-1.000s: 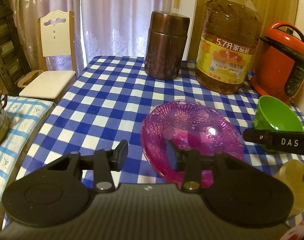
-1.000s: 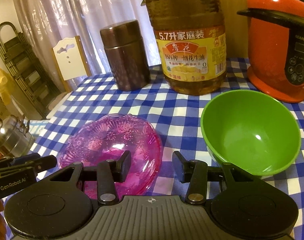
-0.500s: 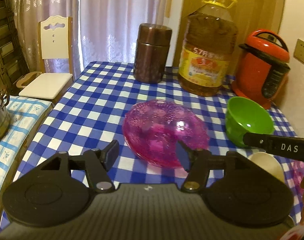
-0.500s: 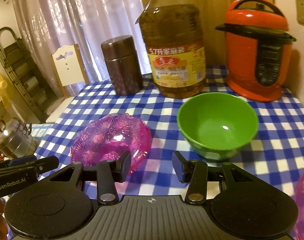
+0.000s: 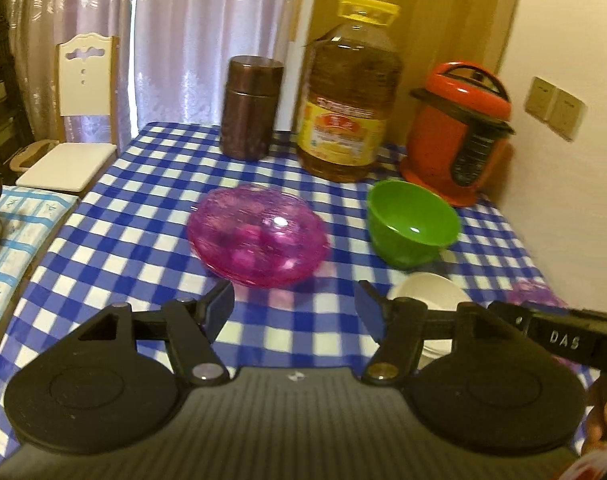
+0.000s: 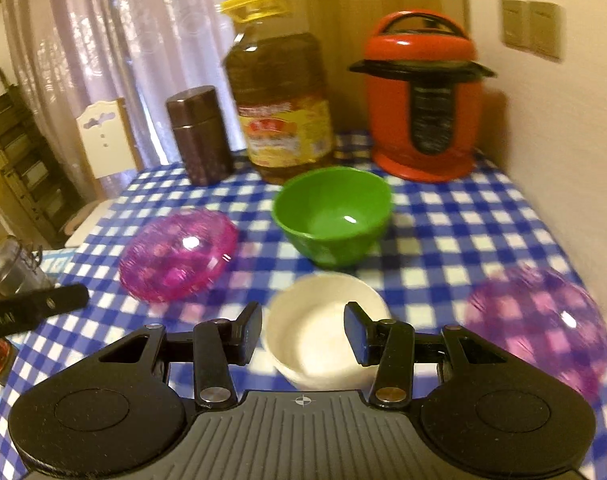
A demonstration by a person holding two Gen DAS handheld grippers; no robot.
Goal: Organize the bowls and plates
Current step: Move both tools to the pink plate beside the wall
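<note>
A stack of pink see-through plates [image 5: 259, 240] [image 6: 179, 256] lies mid-table on the blue checked cloth. To its right stands a green bowl [image 5: 413, 222] [image 6: 333, 216]. Nearer sits a white bowl [image 5: 427, 292] [image 6: 323, 332], and a single pink plate [image 6: 539, 320] lies at the right. My left gripper [image 5: 294, 310] hovers short of the pink stack; its jaws are opening with nothing between them. Above the white bowl hangs my right gripper [image 6: 303, 332], open, its fingers framing the bowl without touching it.
Along the back stand a brown canister [image 5: 249, 108], a big oil bottle [image 5: 349, 92] and a red cooker [image 5: 457, 132]. A wall [image 6: 563, 140] bounds the table's right side. A white chair [image 5: 83, 92] and a metal pot [image 6: 11, 268] are off the left edge.
Both grippers pulled back and up from the dishes. The left jaws spread wider and left the pink stack. The white bowl and the single pink plate came into view.
</note>
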